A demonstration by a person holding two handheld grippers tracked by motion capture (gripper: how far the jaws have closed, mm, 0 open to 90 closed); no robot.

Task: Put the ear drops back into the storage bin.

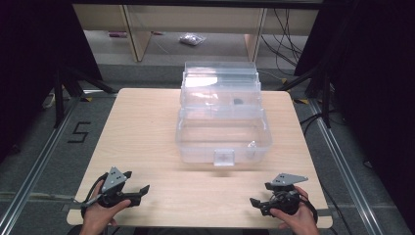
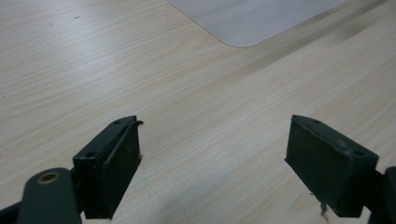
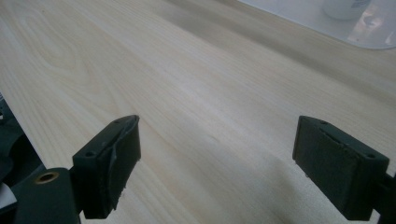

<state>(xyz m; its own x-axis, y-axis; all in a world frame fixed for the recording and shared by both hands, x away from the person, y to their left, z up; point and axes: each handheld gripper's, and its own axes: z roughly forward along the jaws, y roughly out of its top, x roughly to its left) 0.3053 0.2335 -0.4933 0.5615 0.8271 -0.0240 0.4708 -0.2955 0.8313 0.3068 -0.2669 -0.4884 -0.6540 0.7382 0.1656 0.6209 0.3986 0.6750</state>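
Left gripper (image 1: 138, 194) is sitting at the table's (image 1: 147, 127) 7 o'clock corner, held in the left hand (image 1: 100, 215), jaws spread wide, nothing between them. Right gripper (image 1: 258, 205) is sitting at 5 o'clock in the right hand (image 1: 296, 220), jaws also wide and gripping nothing. Both are pointing inward, toward each other, low over the wood.

Clear box (image 1: 222, 129) is standing at table centre toward 12 o'clock, well apart from both grippers. Lid (image 1: 220, 78) is standing open, tilted back at 12. A latch tab (image 1: 224, 157) is hanging on the front wall at 6. A small dark item (image 1: 238, 102) is lying in the upper tray level; can't tell what it is.

In the left gripper view the box corner (image 2: 247, 18) is showing at 1 o'clock, far past the jaws. In the right gripper view the box edge (image 3: 336, 23) is sitting at 1 o'clock, likewise clear of the jaws.
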